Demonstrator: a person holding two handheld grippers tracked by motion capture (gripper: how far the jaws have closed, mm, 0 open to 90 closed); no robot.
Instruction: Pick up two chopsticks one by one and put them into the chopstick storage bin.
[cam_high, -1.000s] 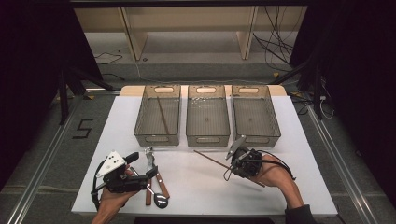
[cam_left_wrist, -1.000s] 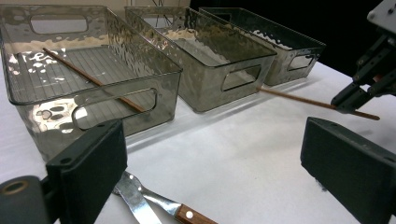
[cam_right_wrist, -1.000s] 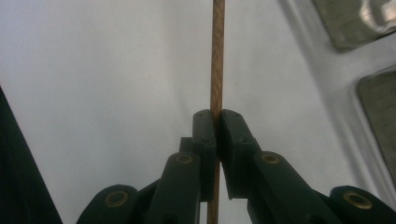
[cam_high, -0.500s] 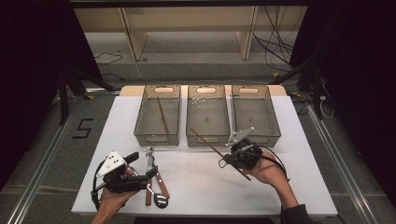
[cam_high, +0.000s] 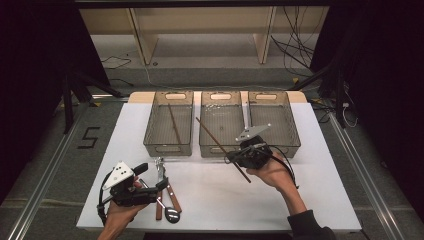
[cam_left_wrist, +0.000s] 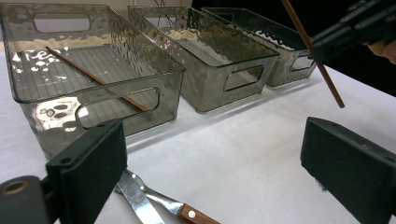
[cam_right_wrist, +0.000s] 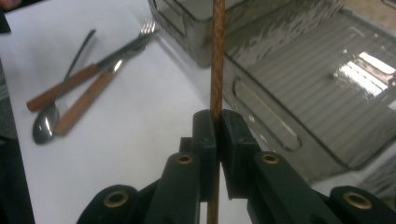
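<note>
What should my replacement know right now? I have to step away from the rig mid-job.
Right gripper: shut on a chopstick, held in the air in front of the middle bin.
Left gripper: open, holding nothing, beside the cutlery.
Done: one chopstick lies in the left bin.
Left: probably bin the held chopstick, then the fork, spoon and wooden-handled pieces on the table.

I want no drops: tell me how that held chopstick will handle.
The chopstick looks stiff: it stays straight in the shut right gripper. Thin and probably light. Clamped off-centre in the high view, it may pivot between the pads; being apparently round, it could roll if released on the table.
</note>
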